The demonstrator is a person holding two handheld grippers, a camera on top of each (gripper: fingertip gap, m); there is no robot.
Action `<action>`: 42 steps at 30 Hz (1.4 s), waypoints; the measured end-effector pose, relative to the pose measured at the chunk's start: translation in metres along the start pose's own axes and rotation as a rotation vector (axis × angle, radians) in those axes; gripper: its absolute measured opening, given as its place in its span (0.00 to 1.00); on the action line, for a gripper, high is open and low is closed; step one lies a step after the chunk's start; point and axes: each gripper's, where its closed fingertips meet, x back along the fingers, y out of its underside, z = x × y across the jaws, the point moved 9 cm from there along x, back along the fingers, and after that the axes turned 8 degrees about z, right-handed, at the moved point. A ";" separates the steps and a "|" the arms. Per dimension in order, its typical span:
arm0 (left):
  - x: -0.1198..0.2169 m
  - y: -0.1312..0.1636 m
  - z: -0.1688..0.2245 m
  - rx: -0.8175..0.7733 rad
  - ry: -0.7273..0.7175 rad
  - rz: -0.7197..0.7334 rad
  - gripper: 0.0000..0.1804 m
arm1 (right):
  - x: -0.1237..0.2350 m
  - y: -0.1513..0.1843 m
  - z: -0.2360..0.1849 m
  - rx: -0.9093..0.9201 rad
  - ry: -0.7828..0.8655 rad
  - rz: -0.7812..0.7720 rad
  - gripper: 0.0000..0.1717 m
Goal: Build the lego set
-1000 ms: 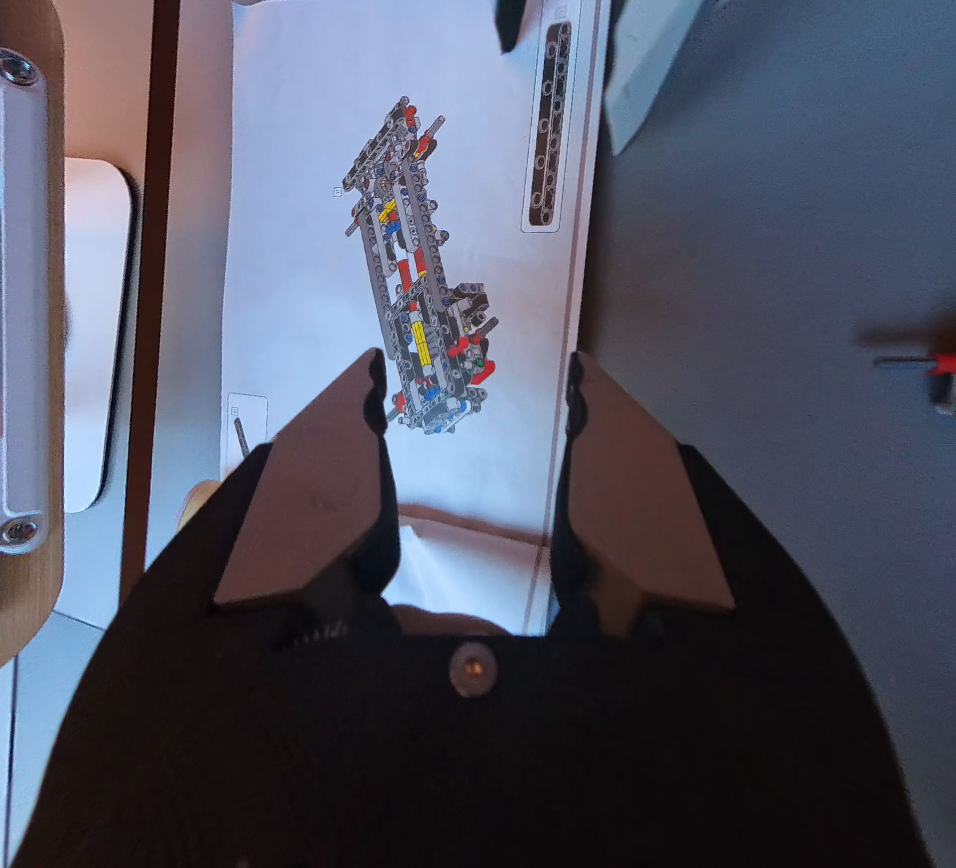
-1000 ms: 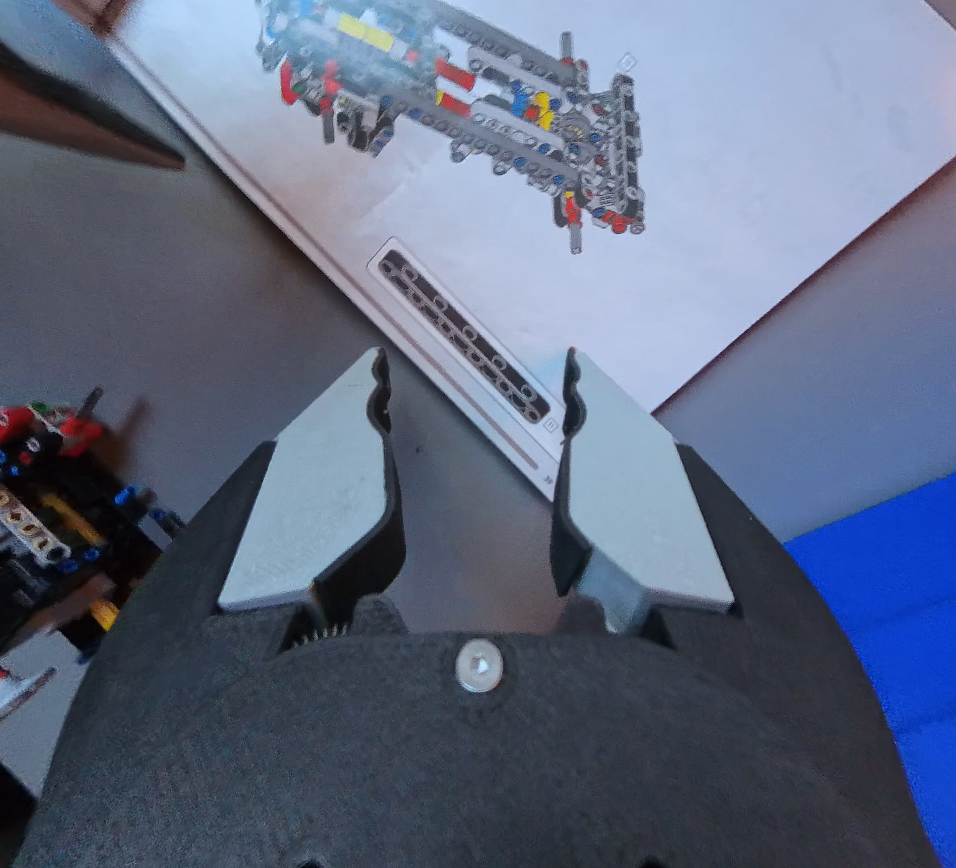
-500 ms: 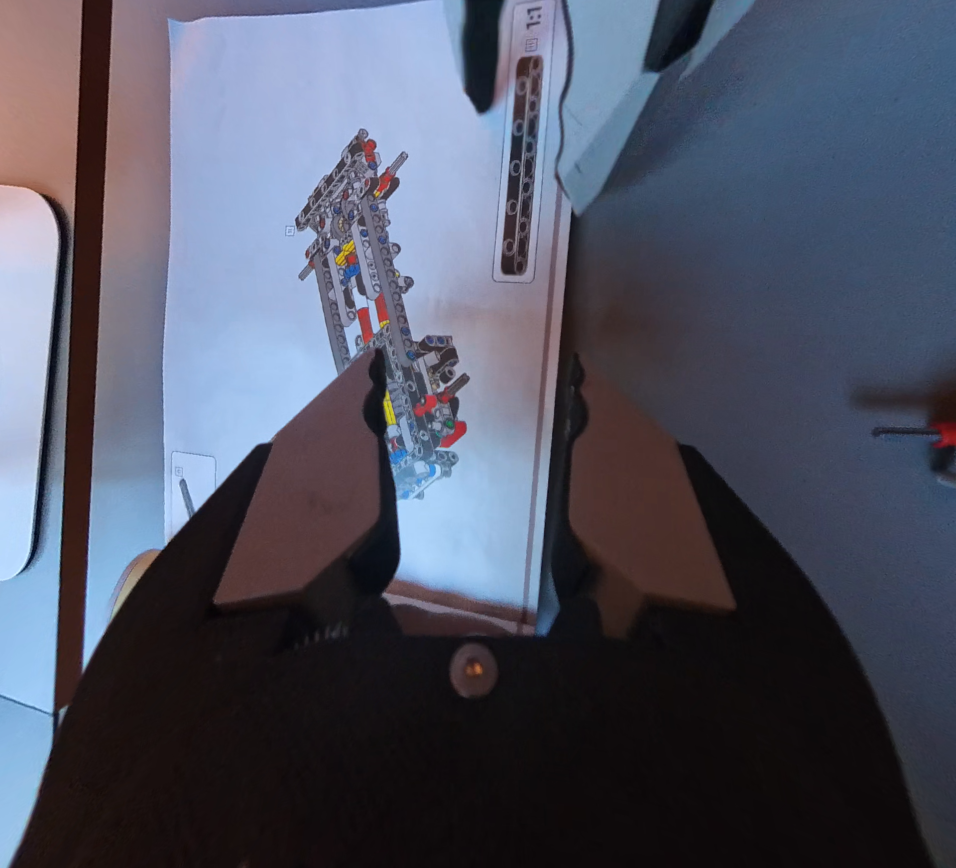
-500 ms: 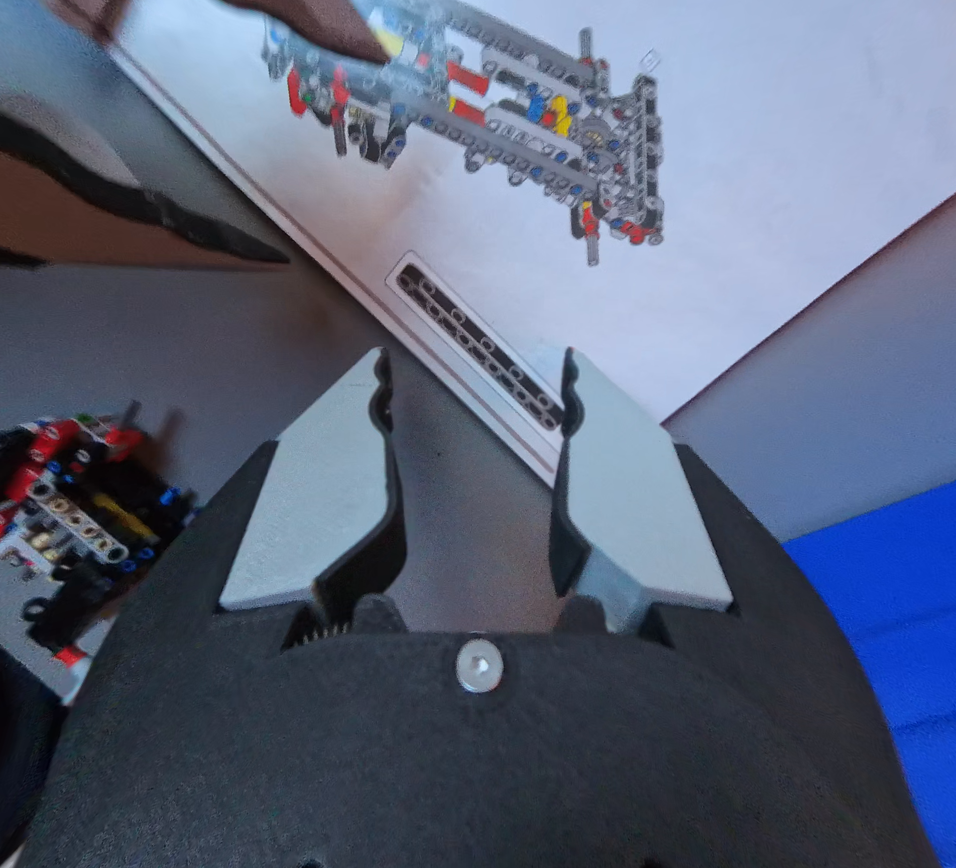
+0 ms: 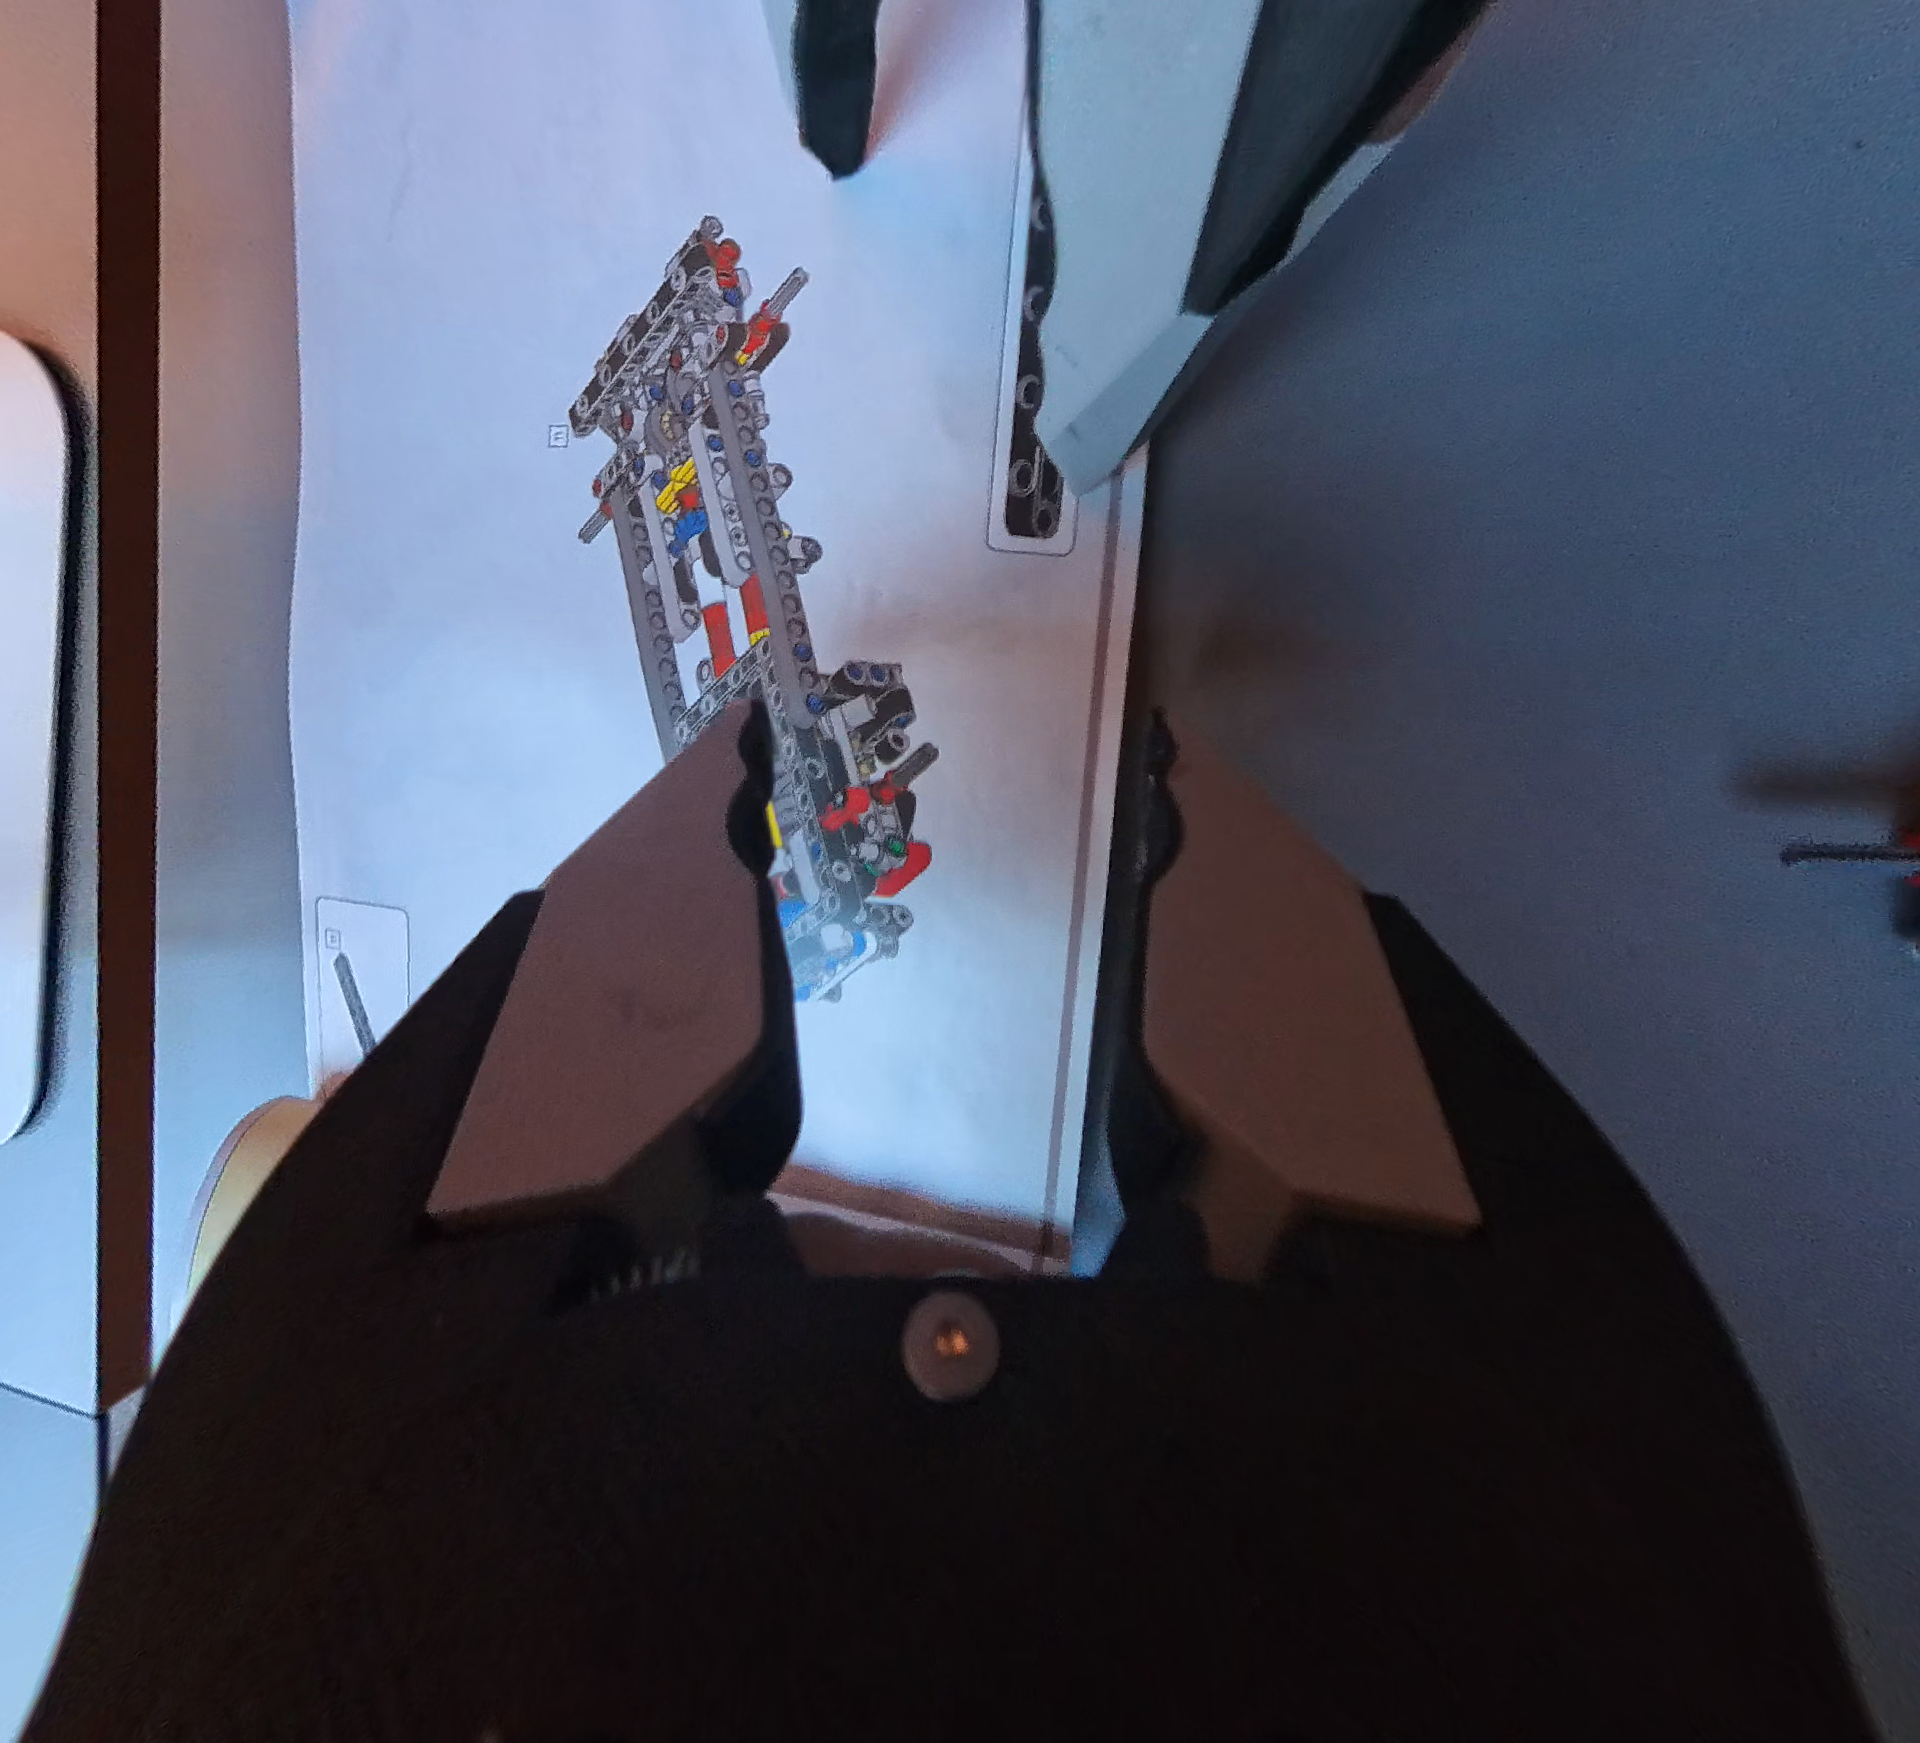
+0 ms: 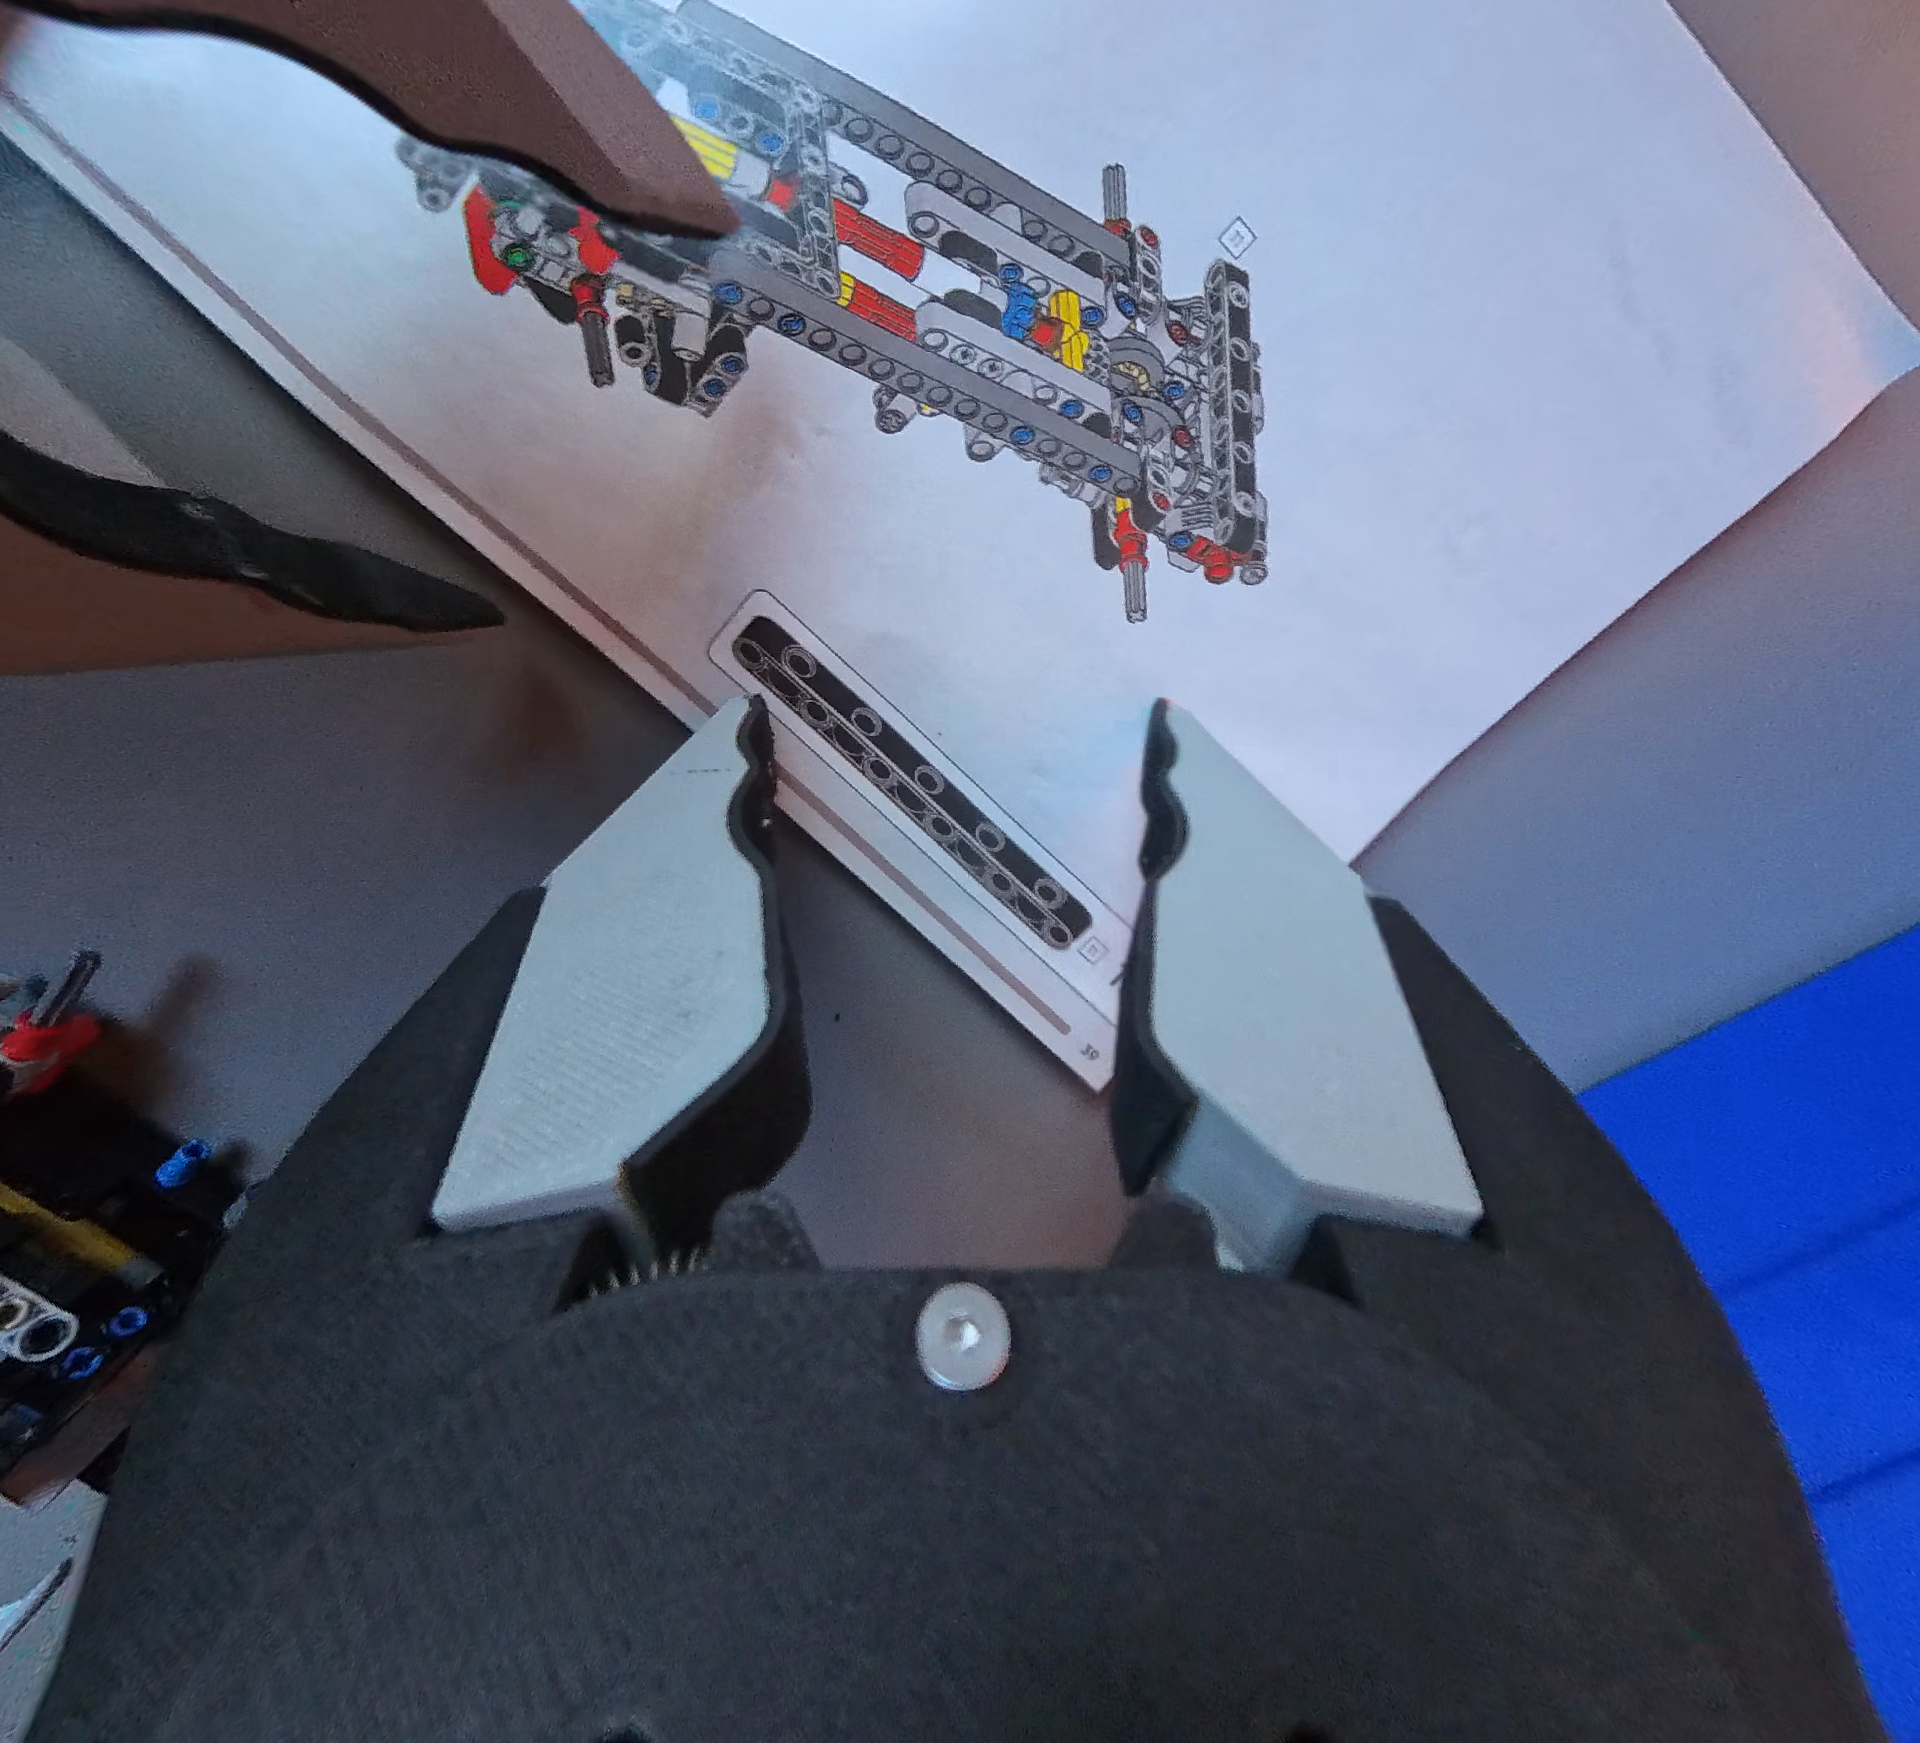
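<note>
left gripper [image 5: 951,737]: jaws spread, nothing between the pads, over the building-instruction sheet [image 5: 499,343] near its long edge | right gripper [image 6: 951,737]: jaws apart, bare, above the sheet's corner with the printed black beam [image 6: 904,789] | sheet flat on grey table [image 5: 1507,550] | brick model [image 6: 62,1226] at table's left edge in the right view

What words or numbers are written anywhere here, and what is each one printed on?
I don't copy out writing, so here is only where it stands.
Printed sheet: a small corner mark at its near end.
Tiny boxed sign beside the coloured drawing: too small to read.
Nothing else shows writing.
</note>
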 end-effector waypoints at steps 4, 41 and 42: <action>-0.003 -0.006 0.004 -0.016 -0.003 0.010 0.38 | 0.001 -0.001 -0.009 0.041 -0.016 0.028 0.23; -0.030 -0.032 0.046 -0.199 -0.418 0.167 0.31 | 0.000 0.002 0.010 -0.056 -0.116 0.093 0.02; -0.030 -0.032 0.048 -0.190 -0.420 0.175 0.31 | 0.000 0.002 0.010 -0.057 -0.117 0.094 0.02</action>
